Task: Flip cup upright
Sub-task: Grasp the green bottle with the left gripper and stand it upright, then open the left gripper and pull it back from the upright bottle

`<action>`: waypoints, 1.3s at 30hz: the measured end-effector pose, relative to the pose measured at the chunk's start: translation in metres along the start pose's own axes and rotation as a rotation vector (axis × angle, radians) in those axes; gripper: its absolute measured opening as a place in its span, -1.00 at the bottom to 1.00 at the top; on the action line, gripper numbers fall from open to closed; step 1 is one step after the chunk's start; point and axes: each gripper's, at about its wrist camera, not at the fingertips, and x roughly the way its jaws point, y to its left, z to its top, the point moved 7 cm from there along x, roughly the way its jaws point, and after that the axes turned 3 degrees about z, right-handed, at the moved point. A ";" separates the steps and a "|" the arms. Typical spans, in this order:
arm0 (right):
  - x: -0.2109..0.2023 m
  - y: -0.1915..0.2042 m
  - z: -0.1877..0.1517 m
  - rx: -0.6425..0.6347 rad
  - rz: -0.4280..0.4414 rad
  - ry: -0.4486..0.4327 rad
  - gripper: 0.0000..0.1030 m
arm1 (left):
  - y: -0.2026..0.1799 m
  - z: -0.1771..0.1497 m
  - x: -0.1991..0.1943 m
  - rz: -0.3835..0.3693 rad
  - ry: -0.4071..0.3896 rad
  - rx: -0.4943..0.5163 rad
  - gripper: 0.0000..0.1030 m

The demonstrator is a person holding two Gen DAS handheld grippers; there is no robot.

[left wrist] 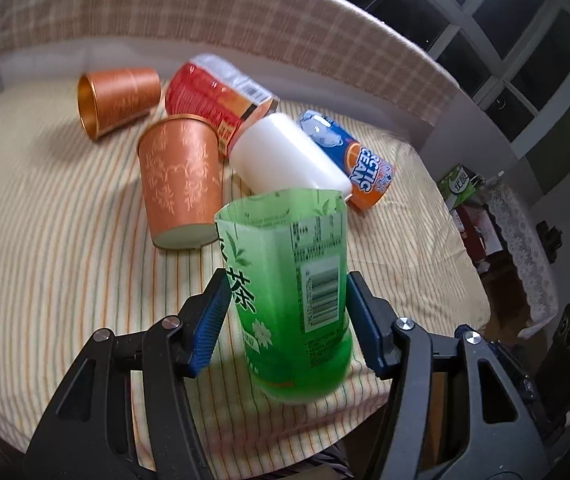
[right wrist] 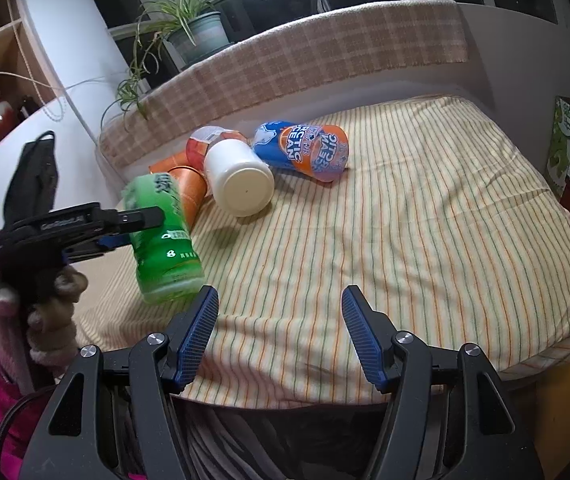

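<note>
Striped cloth-covered bed [left wrist: 65, 240], plaid-draped headboard [left wrist: 205, 12] at rear, dark windows [left wrist: 525, 40] beyond; potted spider plant [right wrist: 189, 28] behind headboard in right wrist view.

Left tongs [left wrist: 287, 316]: blue pads [left wrist: 211, 320] pressed on both sides of green tea-label cup [left wrist: 289, 280], gripped approx. mid-body, open rim up and slightly tilted, base at or just above the cloth near front edge of bed; contact w/ cloth not discernible. Same cup [right wrist: 161, 236] in right wrist view, tilted, w/ gloved hand [right wrist: 45, 320] on the tool handle.

Right tongs [right wrist: 281, 336]: spread wide, nothing between pads, hovering over front part of bed, well apart from cup.

Behind green cup, clustered: orange patterned cup [left wrist: 181, 180] inverted; second orange cup [left wrist: 117, 96] on its side; red-label cup [left wrist: 217, 92], white cup [left wrist: 289, 156] and blue/orange "Arctic Ocean" cup [left wrist: 349, 156] lying on sides, touching or just beside one another.
</note>
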 end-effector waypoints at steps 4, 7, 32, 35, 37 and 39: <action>0.000 0.001 0.001 -0.006 -0.011 -0.005 0.24 | -0.004 0.000 -0.008 0.027 -0.040 0.033 0.15; 0.000 0.000 0.001 -0.004 -0.013 -0.007 0.24 | -0.006 0.002 -0.013 0.054 -0.069 0.058 0.15; -0.002 0.003 0.005 -0.024 -0.029 -0.028 0.24 | -0.012 -0.006 -0.006 0.202 -0.162 0.234 0.15; -0.002 0.006 0.005 -0.033 -0.029 -0.029 0.24 | -0.013 -0.009 -0.008 0.188 -0.154 0.238 0.15; -0.003 0.008 0.005 -0.036 -0.027 -0.029 0.24 | -0.013 -0.012 -0.008 0.175 -0.146 0.235 0.15; -0.003 0.009 0.006 -0.039 -0.028 -0.030 0.24 | -0.014 -0.014 -0.008 0.158 -0.137 0.232 0.15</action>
